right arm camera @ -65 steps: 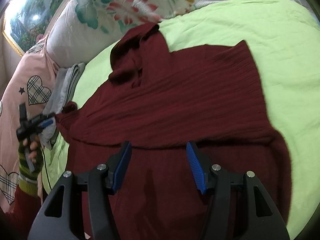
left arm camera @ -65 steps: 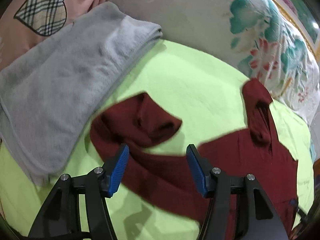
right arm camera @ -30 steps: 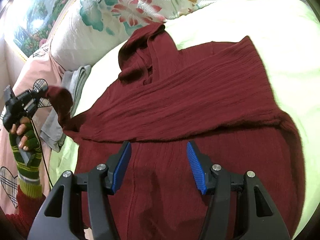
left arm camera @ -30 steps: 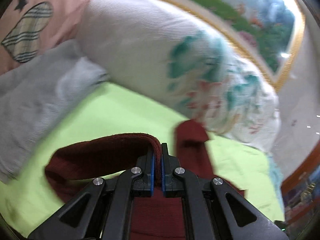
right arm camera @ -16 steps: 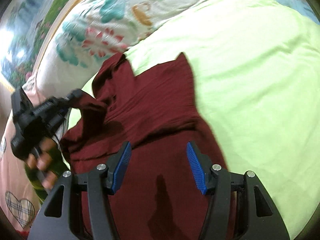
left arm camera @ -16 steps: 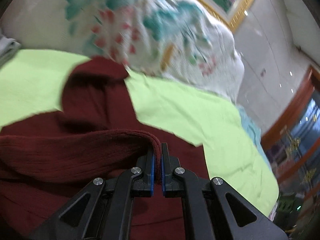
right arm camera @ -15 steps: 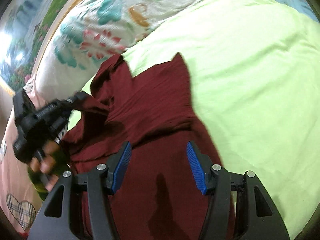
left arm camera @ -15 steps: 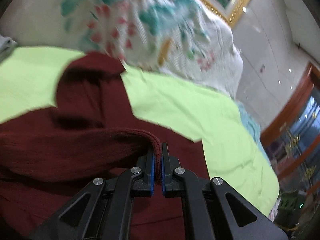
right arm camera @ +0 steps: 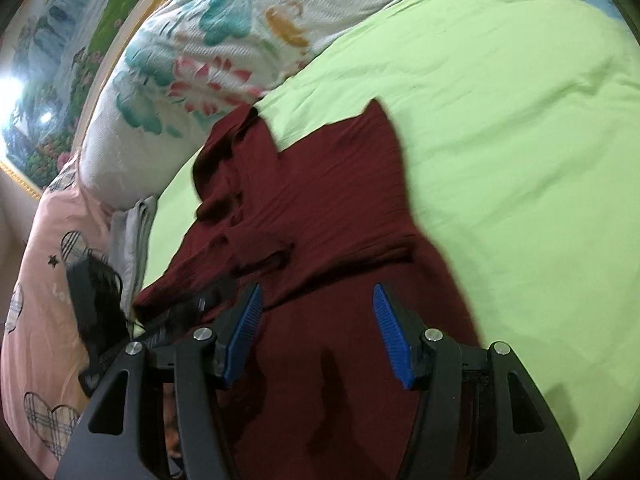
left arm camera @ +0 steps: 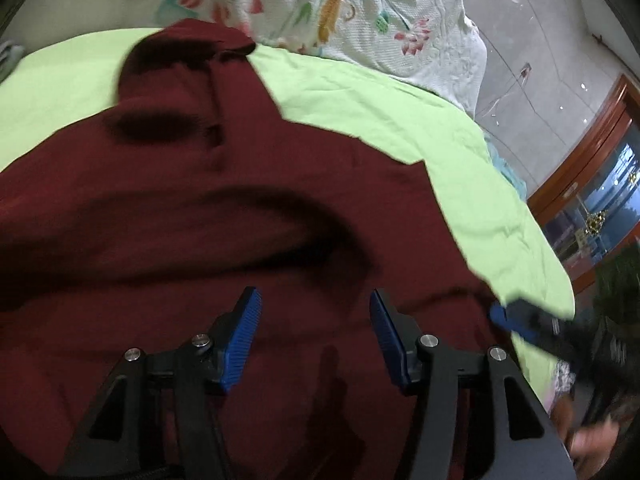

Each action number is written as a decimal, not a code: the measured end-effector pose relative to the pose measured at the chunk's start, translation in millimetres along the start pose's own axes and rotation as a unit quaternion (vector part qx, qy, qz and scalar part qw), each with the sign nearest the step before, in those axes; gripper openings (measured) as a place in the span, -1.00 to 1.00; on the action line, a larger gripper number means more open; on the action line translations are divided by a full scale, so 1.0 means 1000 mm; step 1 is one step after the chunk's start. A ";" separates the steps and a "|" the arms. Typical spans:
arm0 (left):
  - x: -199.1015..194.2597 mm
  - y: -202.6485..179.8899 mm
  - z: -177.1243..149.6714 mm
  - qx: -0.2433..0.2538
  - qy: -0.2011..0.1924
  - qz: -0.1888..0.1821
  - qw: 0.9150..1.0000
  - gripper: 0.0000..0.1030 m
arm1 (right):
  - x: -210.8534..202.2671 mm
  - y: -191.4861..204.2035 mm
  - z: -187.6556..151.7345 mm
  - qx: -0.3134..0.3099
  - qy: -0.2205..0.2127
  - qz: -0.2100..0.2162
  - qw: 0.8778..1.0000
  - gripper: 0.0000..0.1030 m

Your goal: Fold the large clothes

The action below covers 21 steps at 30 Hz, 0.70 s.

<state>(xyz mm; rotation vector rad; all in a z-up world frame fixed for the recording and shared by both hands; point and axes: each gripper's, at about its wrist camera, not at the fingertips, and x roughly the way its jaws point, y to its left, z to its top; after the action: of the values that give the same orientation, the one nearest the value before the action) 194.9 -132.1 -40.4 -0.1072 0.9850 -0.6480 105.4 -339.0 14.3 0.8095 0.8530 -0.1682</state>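
A dark red knit sweater (left arm camera: 192,208) lies on a lime green bedsheet (left arm camera: 360,96), collar toward the pillows. One sleeve lies folded across its body (right arm camera: 260,252). My left gripper (left arm camera: 315,336) is open and empty, hovering just above the sweater's middle. My right gripper (right arm camera: 316,334) is open and empty above the sweater's lower part (right arm camera: 320,380). The right gripper's blue fingertips (left arm camera: 500,316) show at the sweater's right edge in the left wrist view. The left gripper's black body (right arm camera: 96,304) shows at the left in the right wrist view.
A white floral pillow (right arm camera: 208,52) lies behind the collar. A folded grey towel (right arm camera: 132,232) and a pink heart-patterned cover (right arm camera: 36,320) lie at the left. Bare green sheet (right arm camera: 520,160) stretches to the right. A wooden cabinet (left arm camera: 592,168) stands beyond the bed.
My left gripper carried the sleeve cuff over the sweater's body, then opened and let it go. The sleeve now lies across the sweater. The right gripper stayed open, shifting slightly.
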 end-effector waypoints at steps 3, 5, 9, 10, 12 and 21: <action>-0.044 0.036 -0.023 -0.010 -0.022 0.052 0.998 0.11 | 0.012 0.016 0.001 -0.031 0.015 -0.001 0.999 0.13; -0.069 0.064 -0.032 -0.032 -0.037 0.091 0.995 0.11 | 0.021 0.025 0.003 -0.049 0.023 -0.008 0.998 0.14; -0.115 0.136 -0.043 -0.104 -0.072 0.191 0.973 0.11 | 0.045 0.048 0.015 -0.114 0.039 -0.031 0.992 0.14; -0.122 0.157 -0.045 -0.124 -0.072 0.205 0.968 0.11 | 0.051 0.055 0.018 -0.131 0.043 -0.034 0.990 0.16; -0.125 0.186 -0.045 -0.151 -0.067 0.224 0.961 0.10 | 0.068 0.072 0.025 -0.176 0.051 -0.041 0.982 0.28; -0.100 0.209 -0.026 -0.135 -0.044 0.222 0.965 0.04 | 0.128 0.111 0.043 -0.334 0.064 -0.123 0.932 -0.90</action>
<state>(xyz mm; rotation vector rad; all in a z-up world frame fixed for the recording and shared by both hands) 231.6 97.3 -57.5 -0.1474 0.9650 -0.0944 264.7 -269.2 1.3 0.0707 1.0506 -0.0362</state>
